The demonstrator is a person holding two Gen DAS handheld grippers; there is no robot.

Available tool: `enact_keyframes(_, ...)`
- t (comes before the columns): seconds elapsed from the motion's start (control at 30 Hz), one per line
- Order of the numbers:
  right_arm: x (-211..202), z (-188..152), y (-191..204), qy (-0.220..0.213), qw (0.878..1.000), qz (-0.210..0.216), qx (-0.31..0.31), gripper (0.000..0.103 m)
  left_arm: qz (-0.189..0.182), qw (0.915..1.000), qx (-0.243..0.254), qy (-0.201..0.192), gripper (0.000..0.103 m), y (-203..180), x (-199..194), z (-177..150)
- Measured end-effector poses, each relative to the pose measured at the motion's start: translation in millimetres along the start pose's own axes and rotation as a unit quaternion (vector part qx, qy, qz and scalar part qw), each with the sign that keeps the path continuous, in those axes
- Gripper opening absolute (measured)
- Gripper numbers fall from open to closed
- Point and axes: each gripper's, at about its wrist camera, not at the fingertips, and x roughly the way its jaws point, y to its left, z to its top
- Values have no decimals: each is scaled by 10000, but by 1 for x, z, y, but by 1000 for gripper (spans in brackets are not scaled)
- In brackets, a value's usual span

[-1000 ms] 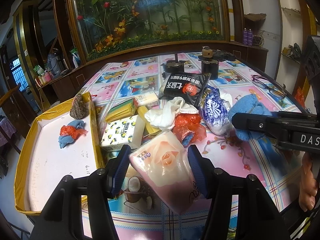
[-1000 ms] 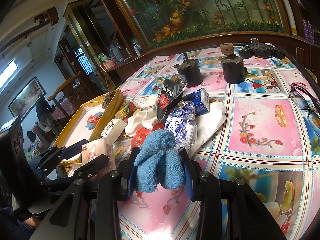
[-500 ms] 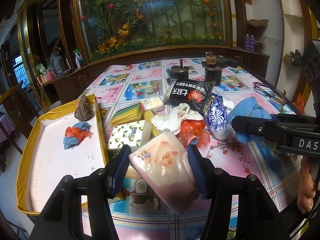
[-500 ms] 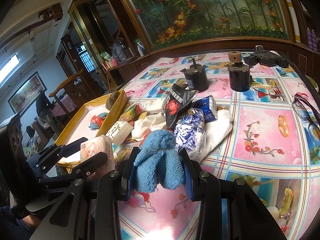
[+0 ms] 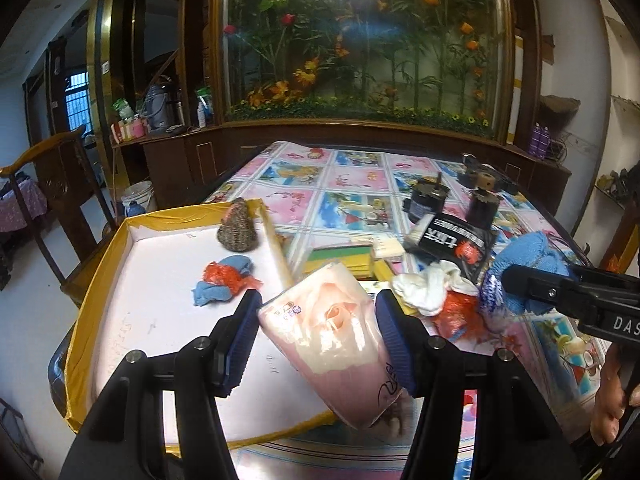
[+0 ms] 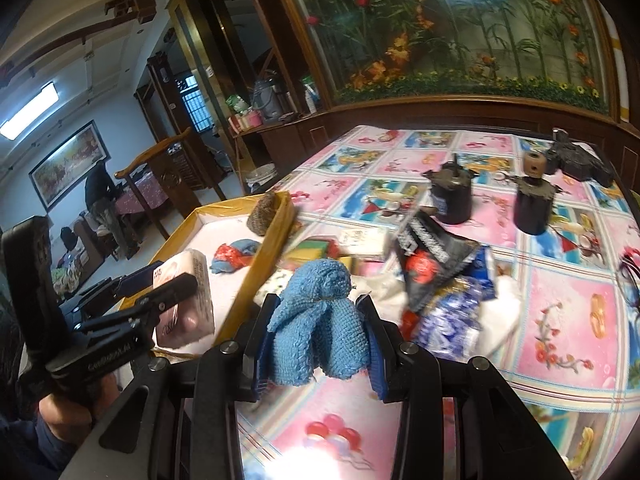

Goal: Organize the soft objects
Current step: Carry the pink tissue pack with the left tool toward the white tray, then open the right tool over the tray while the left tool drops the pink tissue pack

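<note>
My left gripper (image 5: 316, 320) is shut on a pink tissue pack (image 5: 332, 336) with a rose print, held above the near right corner of the yellow-rimmed white tray (image 5: 100, 280). In the tray lie a blue and red cloth bundle (image 5: 224, 280) and a brown knitted piece (image 5: 236, 232). My right gripper (image 6: 318, 324) is shut on a blue knitted cloth (image 6: 320, 316), raised over the table beside the tray's right rim (image 6: 260, 264). From the right wrist view the left gripper (image 6: 160, 292) and its tissue pack (image 6: 192, 292) hang over the tray.
A pile lies on the patterned tablecloth (image 6: 560, 320): white cloth (image 5: 432, 288), red plastic bag (image 5: 456, 312), black snack packet (image 6: 432, 256), blue-white packet (image 6: 452, 316), yellow-green sponges (image 5: 340, 256). Two black cylinders (image 6: 452, 192) stand farther back. A wooden chair (image 5: 52, 200) is left of the tray.
Both grippers rose and swung left with their loads. The tissue pack went from over the table to over the tray's corner. The blue cloth lifted off the tablecloth near the pile.
</note>
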Motion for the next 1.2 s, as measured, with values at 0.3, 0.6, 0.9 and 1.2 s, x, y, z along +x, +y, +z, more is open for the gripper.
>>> enact_keyframes(0.3, 69, 27, 65, 470, 9979, 332, -289, 42, 240, 9958, -765, 450, 59, 76, 28, -8)
enact_keyframes(0.6, 158, 45, 103, 1183, 9912, 518, -298, 42, 123, 9902, -1085, 877, 59, 95, 49, -20)
enact_keyframes(0.9, 209, 46, 107, 1558, 9862, 491, -254, 43, 137, 9906, -923, 1001, 59, 91, 57, -28)
enact_keyframes(1.2, 212, 44, 110, 1553, 9852, 674, -279, 63, 59, 9902, -936, 1036, 61, 91, 59, -29)
